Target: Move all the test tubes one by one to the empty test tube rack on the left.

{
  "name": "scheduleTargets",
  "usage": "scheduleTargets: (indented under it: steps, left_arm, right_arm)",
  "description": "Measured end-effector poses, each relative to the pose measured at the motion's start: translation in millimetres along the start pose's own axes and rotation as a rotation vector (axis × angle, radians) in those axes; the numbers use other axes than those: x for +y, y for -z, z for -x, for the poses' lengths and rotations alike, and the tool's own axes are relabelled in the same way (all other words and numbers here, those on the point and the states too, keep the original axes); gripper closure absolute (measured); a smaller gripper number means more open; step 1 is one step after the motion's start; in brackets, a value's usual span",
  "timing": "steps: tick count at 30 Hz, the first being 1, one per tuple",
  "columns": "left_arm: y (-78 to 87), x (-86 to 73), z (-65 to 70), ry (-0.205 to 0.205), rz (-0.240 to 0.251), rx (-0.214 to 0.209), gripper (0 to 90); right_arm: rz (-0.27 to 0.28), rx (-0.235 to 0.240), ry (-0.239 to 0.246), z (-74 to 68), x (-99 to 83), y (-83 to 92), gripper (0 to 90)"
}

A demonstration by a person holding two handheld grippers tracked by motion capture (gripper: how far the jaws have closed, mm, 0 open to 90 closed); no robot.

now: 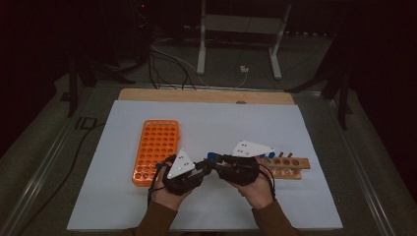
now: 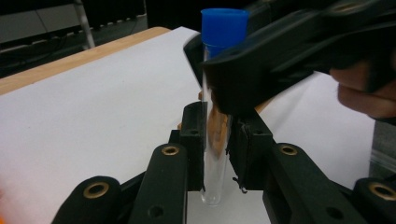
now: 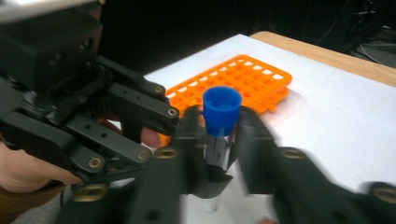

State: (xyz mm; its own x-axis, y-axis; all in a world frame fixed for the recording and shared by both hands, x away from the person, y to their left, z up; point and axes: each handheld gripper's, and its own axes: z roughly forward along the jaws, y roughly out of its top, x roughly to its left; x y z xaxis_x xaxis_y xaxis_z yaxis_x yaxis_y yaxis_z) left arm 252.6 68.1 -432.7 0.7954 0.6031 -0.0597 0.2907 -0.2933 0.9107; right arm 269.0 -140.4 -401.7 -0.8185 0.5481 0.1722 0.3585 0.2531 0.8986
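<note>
left gripper view: test tube point(image 2: 214, 154) stands upright, blue cap point(image 2: 224, 25) topmost.

A wooden tabletop point(image 1: 147, 94) carries a white sheet point(image 1: 221, 123) that covers nearly all of it. On the sheet lie an orange tube rack point(image 1: 156, 150) at the left and a wooden tube rack point(image 1: 290, 167) at the right, well apart.

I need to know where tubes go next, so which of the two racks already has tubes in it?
The wooden rack right of the hands: blue-capped tubes stand in its left end. The orange rack, left of the hands, shows open holes.
</note>
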Motion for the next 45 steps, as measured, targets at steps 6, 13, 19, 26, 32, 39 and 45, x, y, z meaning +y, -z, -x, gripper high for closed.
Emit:
scheduleTargets:
  steps: [6,13,19,26,32,39,45]
  left_arm:
    - [7.2,-1.5,-7.3,0.022,0.01,0.03,76.7]
    - [24.5,-1.1,-16.9,0.039,0.035,0.048,76.7]
    - [42.2,0.5,-27.2,0.047,0.059,0.076,76.7]
    - [64.5,3.5,-41.7,0.068,0.104,0.127,76.7]
    - [87.0,4.2,-53.1,0.092,0.14,0.154,76.6]
    - [107.7,-2.8,-64.4,0.1,0.15,0.221,76.6]
    - [115.1,-17.5,-72.6,0.115,0.15,0.249,76.6]
  right_arm:
    - [0.052,-0.026,-0.038,7.7,1.3,11.3,28.4]
    - [0.053,-0.109,-0.03,19.9,-3.3,26.1,15.7]
    - [0.023,-0.215,-0.001,30.7,-9.4,35.2,10.2]
    - [0.031,-0.273,-0.037,44.8,-17.5,47.0,1.4]
    - [0.048,-0.31,-0.061,55.7,-21.3,63.0,0.1]
    - [0.073,-0.339,-0.085,65.6,-24.9,80.2,0.1]
    - [0.077,-0.363,-0.097,71.7,-27.8,91.9,0.1]
